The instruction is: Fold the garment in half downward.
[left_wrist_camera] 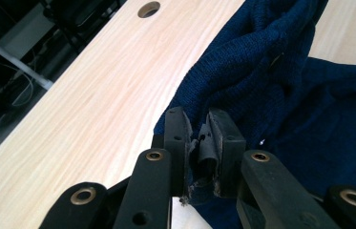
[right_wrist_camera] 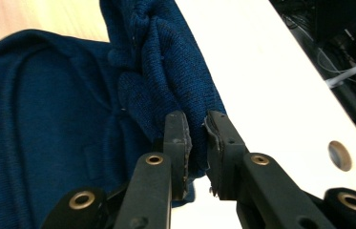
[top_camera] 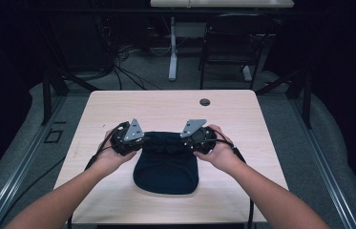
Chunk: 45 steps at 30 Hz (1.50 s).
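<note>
Knit garment [top_camera: 166, 167], one, dark blue, lies on the near middle of one wooden table [top_camera: 118, 107]. Left gripper [left_wrist_camera: 199, 138] is clamped on its bunched far edge; right gripper [right_wrist_camera: 195, 136] likewise pinches that edge (one fold each). Two hands [top_camera: 111, 155] hold them. One round hole [top_camera: 205, 102] marks the tabletop.

A dark blue knitted garment [top_camera: 166, 169] lies on the light wooden table [top_camera: 118, 107], toward the near edge and about midway between the sides. The left gripper [top_camera: 127, 137] sits at its far left corner and the right gripper [top_camera: 198, 137] at its far right corner, each with a fold of the knit between its jaws. A round cable hole [top_camera: 204, 102] lies in the tabletop behind the garment, toward the far right.
</note>
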Available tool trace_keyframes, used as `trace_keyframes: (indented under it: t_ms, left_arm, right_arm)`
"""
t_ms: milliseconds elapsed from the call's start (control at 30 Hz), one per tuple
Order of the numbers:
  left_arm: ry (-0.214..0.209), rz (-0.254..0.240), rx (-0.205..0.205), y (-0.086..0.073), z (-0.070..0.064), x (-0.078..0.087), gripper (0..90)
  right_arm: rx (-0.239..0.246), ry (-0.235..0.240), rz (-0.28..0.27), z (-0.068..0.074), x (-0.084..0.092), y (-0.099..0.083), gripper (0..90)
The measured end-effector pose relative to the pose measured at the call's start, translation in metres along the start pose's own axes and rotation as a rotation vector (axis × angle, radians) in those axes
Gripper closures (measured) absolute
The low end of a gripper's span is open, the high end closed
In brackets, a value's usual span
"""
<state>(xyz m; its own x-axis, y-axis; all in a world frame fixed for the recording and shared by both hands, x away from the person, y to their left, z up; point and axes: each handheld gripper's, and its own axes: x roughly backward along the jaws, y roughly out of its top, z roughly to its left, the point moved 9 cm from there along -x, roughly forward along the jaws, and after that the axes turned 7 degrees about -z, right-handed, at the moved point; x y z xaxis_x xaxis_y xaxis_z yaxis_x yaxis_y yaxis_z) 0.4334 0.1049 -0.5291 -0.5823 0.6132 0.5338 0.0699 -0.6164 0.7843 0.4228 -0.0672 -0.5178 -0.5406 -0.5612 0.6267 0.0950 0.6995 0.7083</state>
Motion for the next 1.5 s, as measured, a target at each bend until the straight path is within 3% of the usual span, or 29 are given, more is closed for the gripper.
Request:
trace_keyframes:
  t_ms: [367, 533, 700, 767, 1500]
  left_arm:
    - [-0.036, 0.018, -0.029, -0.012, -0.021, 0.013, 79.4]
    - [-0.049, 0.021, -0.03, -0.019, -0.03, 0.016, 79.3]
    - [-0.065, 0.024, -0.024, -0.028, -0.038, 0.018, 79.2]
    - [-0.067, 0.035, -0.036, -0.031, -0.042, 0.018, 79.1]
    - [-0.122, 0.065, -0.019, -0.06, -0.072, 0.017, 78.9]
  right_arm:
    - [0.006, 0.031, -0.002, 0.028, 0.006, -0.008, 79.0]
    - [0.043, 0.04, 0.026, 0.042, 0.006, -0.015, 79.0]
    - [0.034, 0.052, 0.022, 0.053, 0.006, -0.02, 79.1]
    - [0.054, 0.053, 0.028, 0.057, 0.005, -0.022, 79.2]
    - [0.001, 0.124, 0.052, 0.093, -0.002, -0.048, 80.8]
